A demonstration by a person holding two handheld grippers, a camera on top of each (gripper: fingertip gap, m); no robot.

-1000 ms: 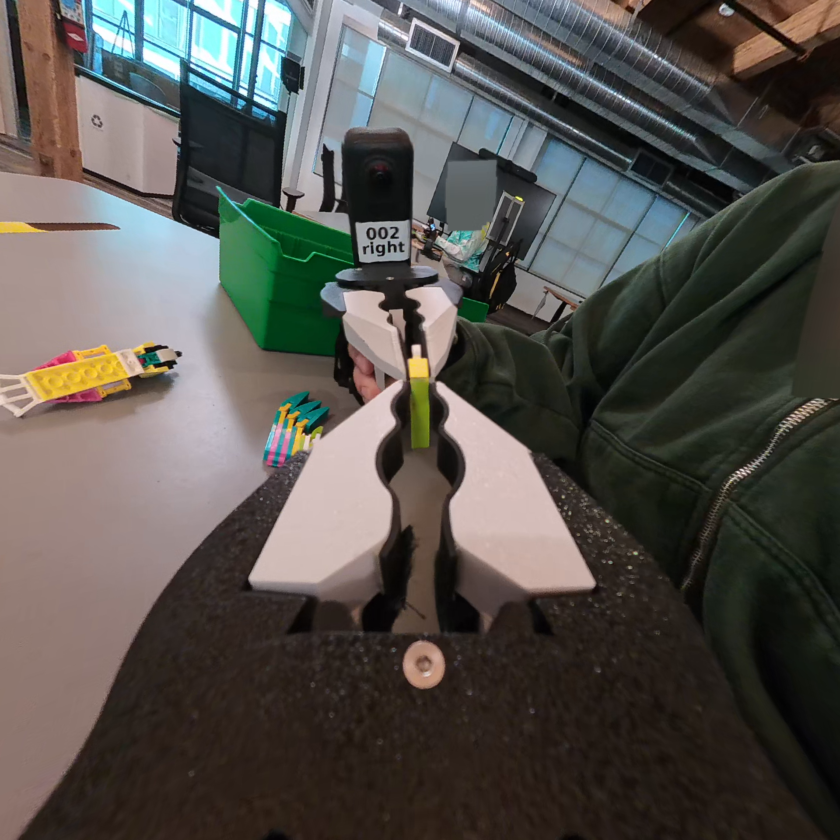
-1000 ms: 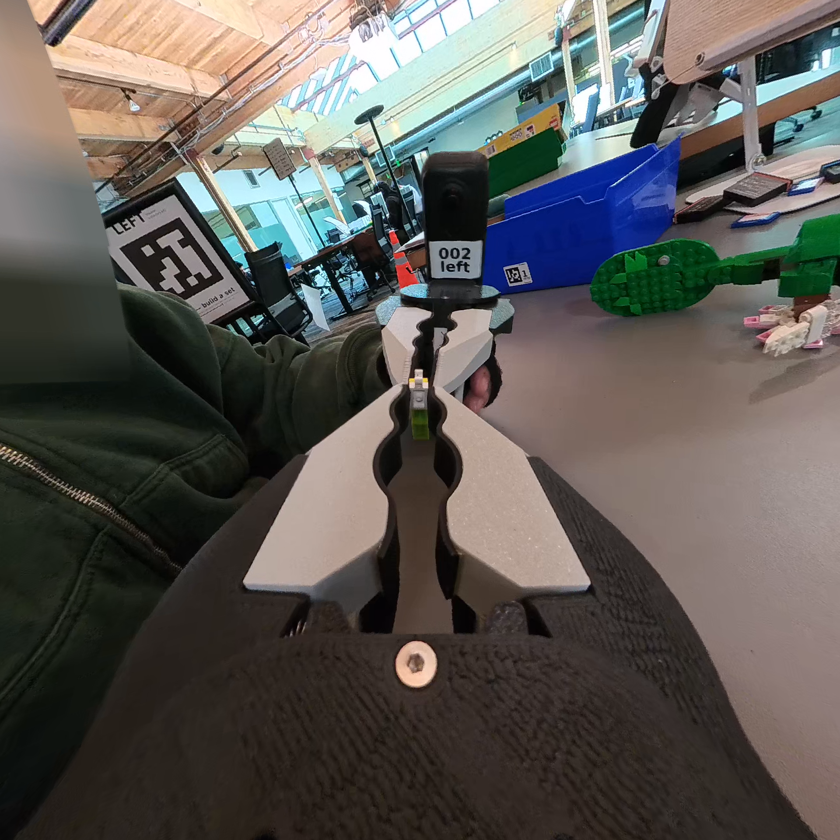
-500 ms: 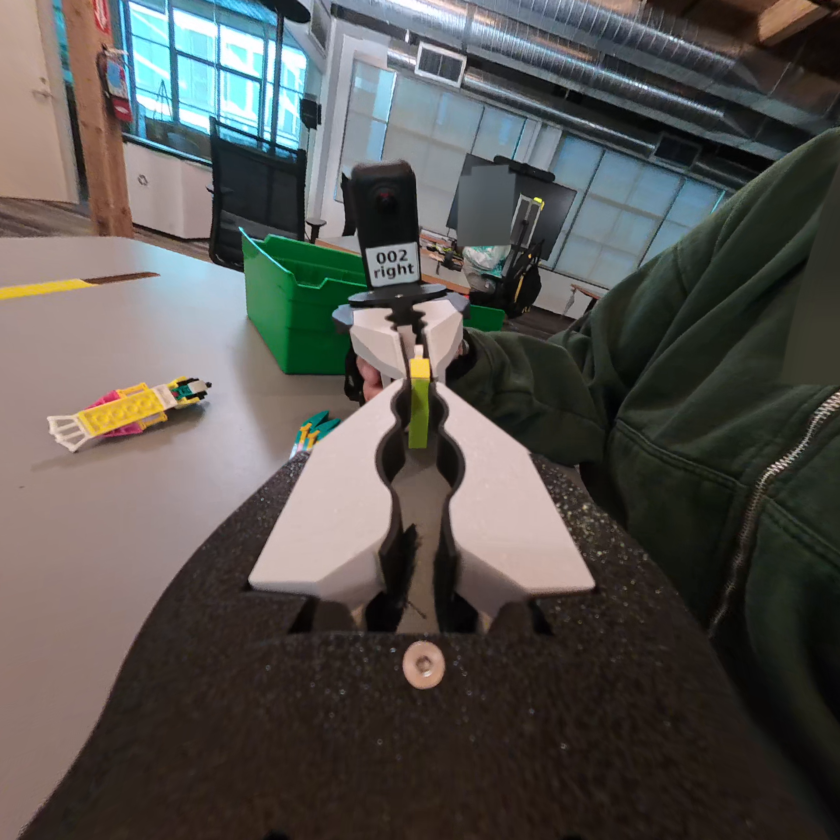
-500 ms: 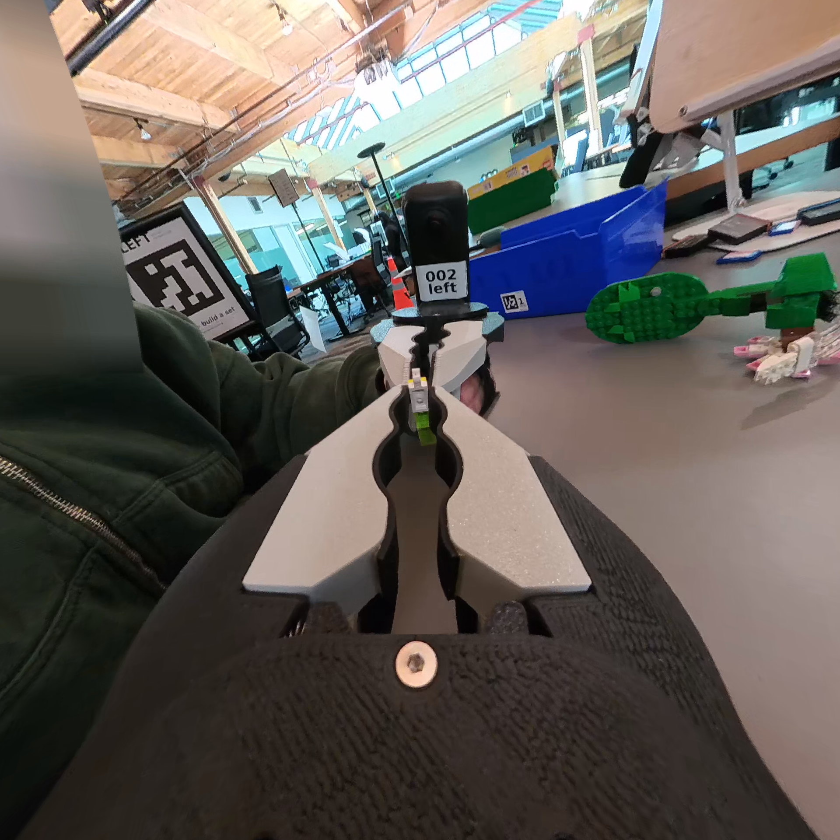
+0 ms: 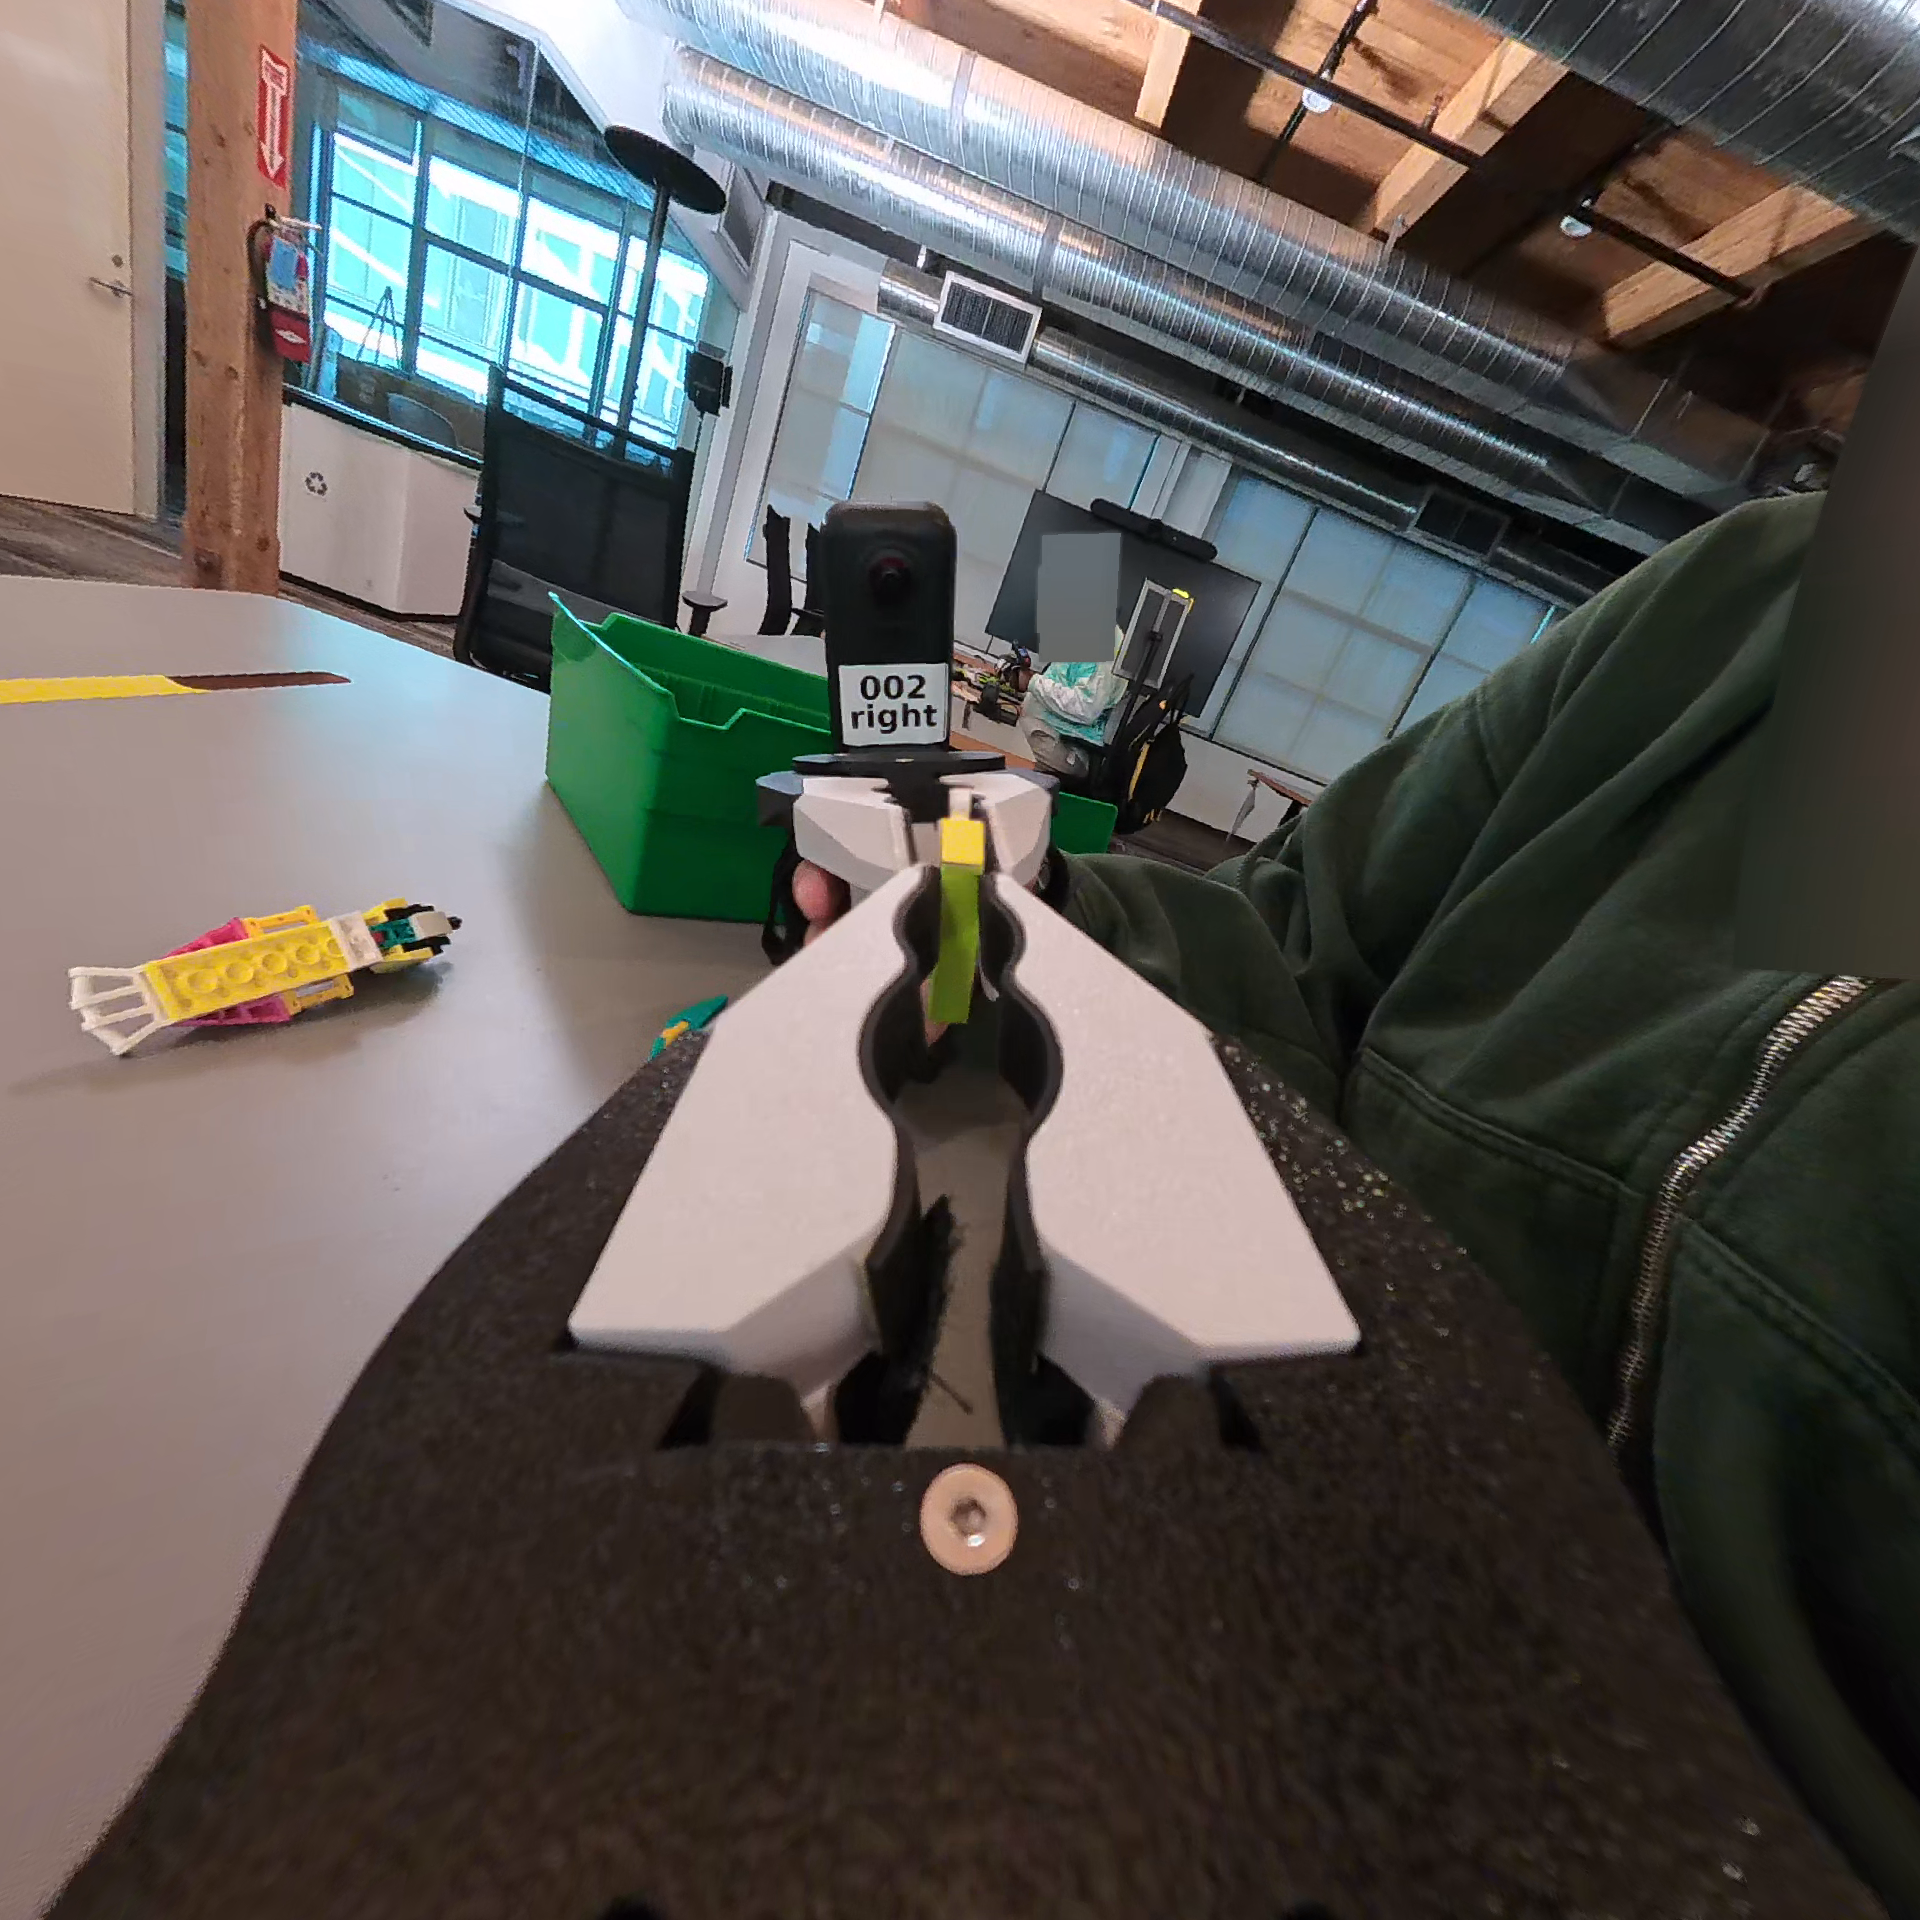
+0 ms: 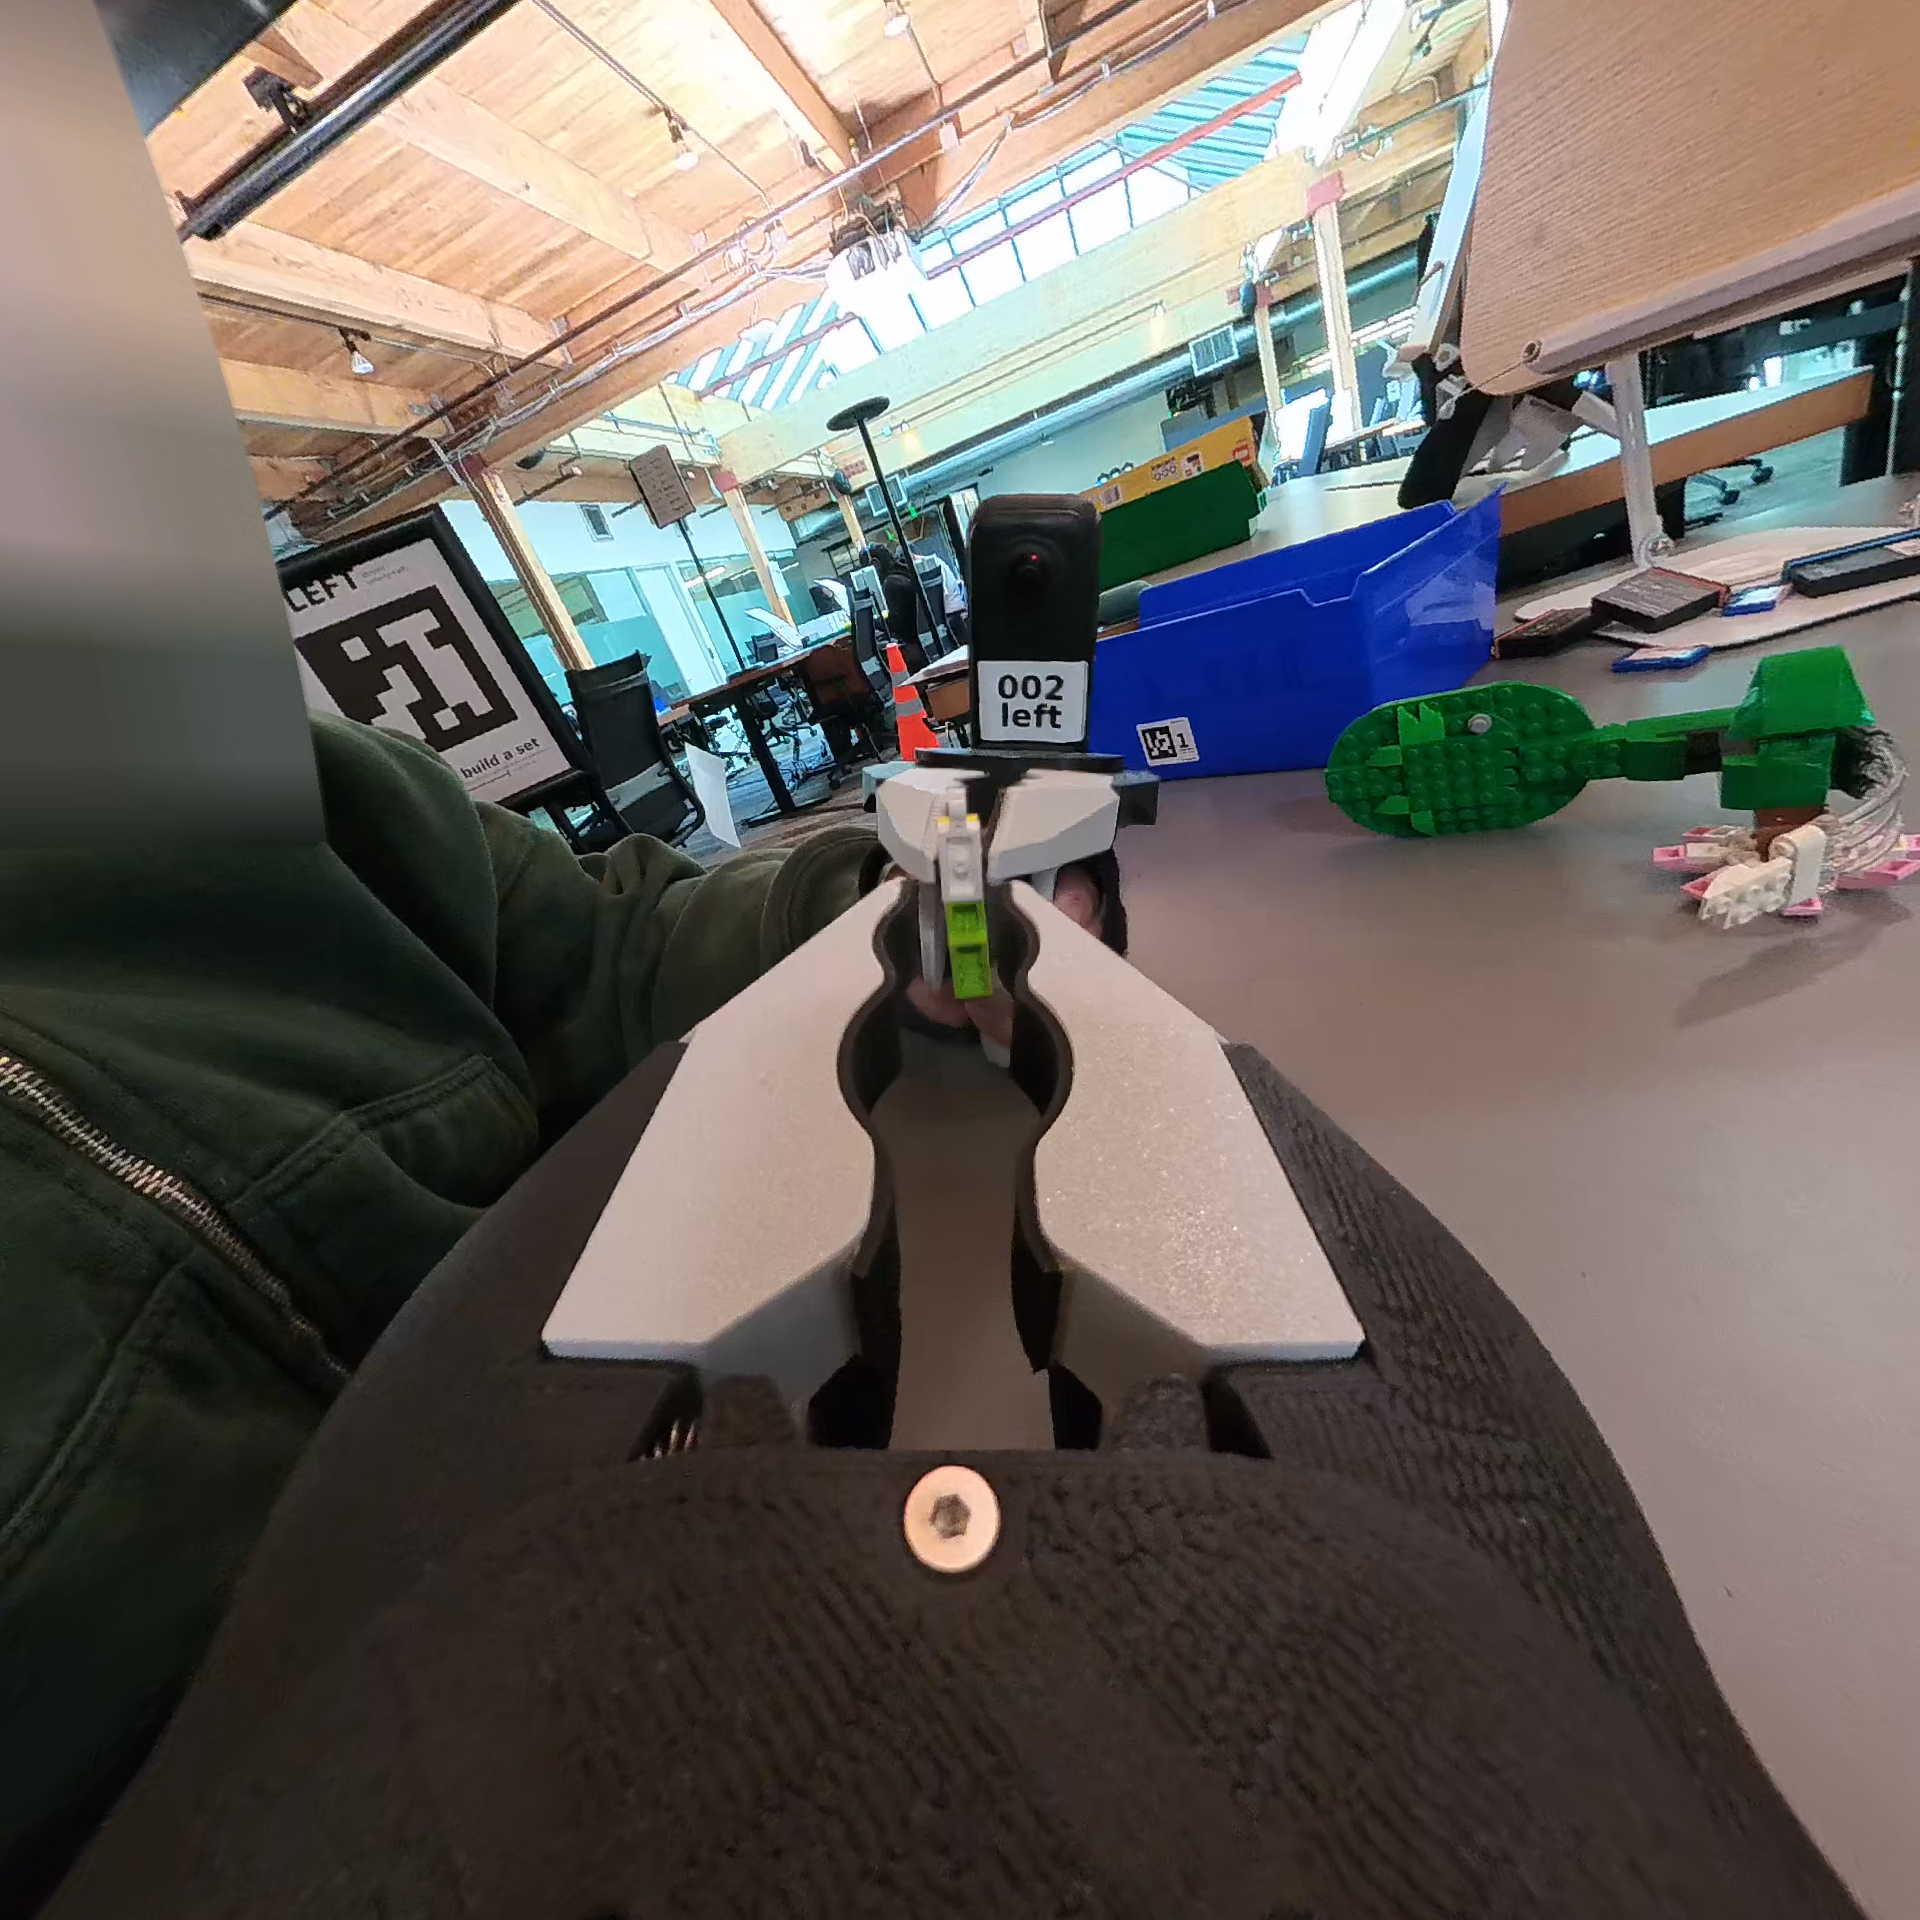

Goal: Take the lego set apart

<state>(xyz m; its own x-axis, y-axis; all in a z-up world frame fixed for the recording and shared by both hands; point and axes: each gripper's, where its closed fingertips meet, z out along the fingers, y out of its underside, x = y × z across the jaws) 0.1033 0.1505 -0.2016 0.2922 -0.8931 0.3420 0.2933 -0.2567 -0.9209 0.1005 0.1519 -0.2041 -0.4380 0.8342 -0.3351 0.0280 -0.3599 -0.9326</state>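
Both tools meet tip to tip above the table, right in front of the person's green jacket. Left tool (image 5: 951,914) nearly closed, pinching the lime-green end of a small lego piece (image 5: 956,951). Right tool (image 6: 961,935) also nearly closed; its tips sit around the same piece (image 6: 961,914), which shows a lime part below and a light grey part with a yellow tip above. Looks like each tool grips one end, but exactly which brick each one has can't be told for sure.

Progress: partway, judging by what lies around.
- Yellow-pink chunk (image 5: 260,971) loose on the table toward its left side, still several bricks stuck together.
- A teal-yellow bit (image 5: 686,1018) peeks out just beside the left tool.
- Green leaf-and-stem build (image 6: 1558,753) on the right side of the table, still assembled, with pink-white petal parts (image 6: 1787,862) touching its end.
- Green bin (image 5: 665,769) and blue bin (image 6: 1299,665) at the far side; contents not visible.

Left to do: split the held piece, then break down the big chunks.
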